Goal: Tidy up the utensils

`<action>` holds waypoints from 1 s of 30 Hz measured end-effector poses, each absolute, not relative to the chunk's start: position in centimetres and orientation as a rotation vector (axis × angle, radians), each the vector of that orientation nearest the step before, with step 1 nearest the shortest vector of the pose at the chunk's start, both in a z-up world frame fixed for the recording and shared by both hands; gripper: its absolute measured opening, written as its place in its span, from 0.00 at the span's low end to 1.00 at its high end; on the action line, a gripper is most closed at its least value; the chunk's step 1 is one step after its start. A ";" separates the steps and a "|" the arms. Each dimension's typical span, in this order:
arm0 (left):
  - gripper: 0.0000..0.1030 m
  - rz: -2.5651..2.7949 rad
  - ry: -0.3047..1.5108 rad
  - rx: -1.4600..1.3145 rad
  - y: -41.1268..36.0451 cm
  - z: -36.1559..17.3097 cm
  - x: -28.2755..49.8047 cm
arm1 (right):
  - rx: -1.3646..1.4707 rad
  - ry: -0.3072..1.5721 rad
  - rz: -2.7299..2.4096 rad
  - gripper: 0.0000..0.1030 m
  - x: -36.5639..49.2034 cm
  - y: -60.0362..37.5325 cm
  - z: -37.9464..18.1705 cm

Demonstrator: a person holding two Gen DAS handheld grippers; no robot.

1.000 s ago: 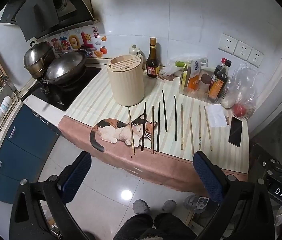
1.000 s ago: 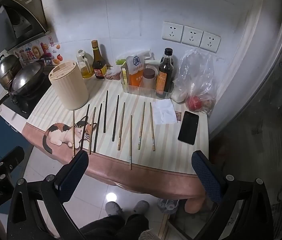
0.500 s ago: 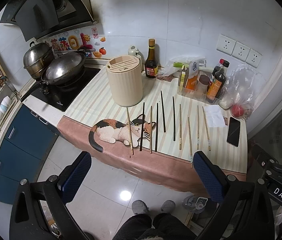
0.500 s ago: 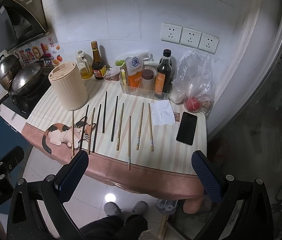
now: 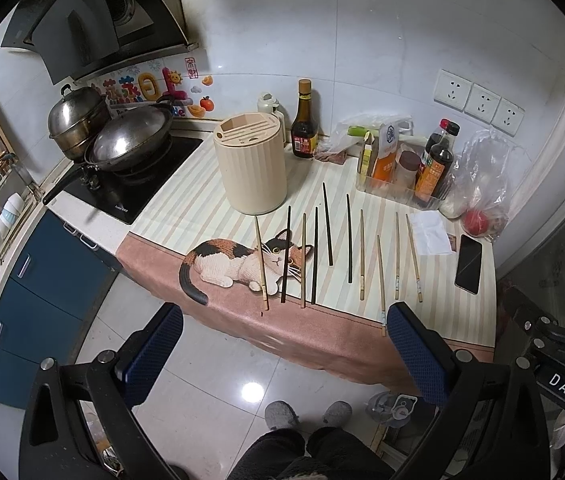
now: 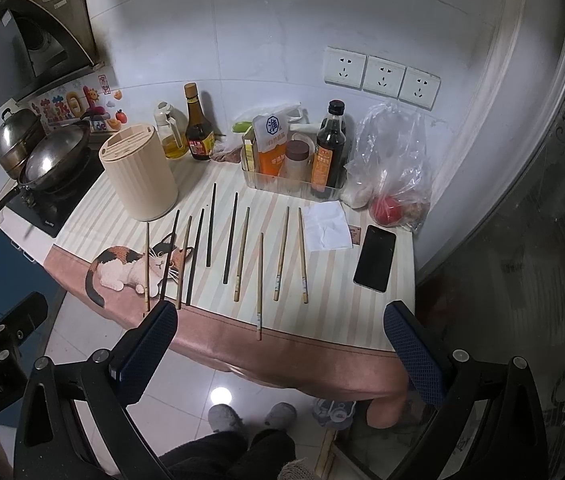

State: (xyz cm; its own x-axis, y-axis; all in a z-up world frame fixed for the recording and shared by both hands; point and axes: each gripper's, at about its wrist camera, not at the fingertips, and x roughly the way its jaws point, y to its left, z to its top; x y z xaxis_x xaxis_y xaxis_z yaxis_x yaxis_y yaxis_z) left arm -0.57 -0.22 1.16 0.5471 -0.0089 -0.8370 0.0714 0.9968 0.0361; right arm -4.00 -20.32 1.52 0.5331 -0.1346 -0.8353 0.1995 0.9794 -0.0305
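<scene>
Standing back from the counter, I hold my left gripper and right gripper wide open and empty, while ten wooden chopsticks lie spread beside the cream ribbed cylindrical holder, seemingly awaiting sorting.

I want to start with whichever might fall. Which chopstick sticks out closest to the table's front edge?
The light wooden chopstick, third from the right: its near tip reaches onto the pink border, well past the tips of the others, whose ends stop further back.
</scene>
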 end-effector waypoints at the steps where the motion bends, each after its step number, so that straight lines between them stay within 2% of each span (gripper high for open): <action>1: 1.00 -0.049 0.991 0.069 -0.2 1.2 -0.5 | 0.072 0.988 -0.198 1.00 -4.0 -20.4 1.6; 30: 1.00 -0.037 0.992 0.071 -0.1 1.8 -0.4 | 0.069 0.984 -0.198 1.00 -3.4 -20.1 1.9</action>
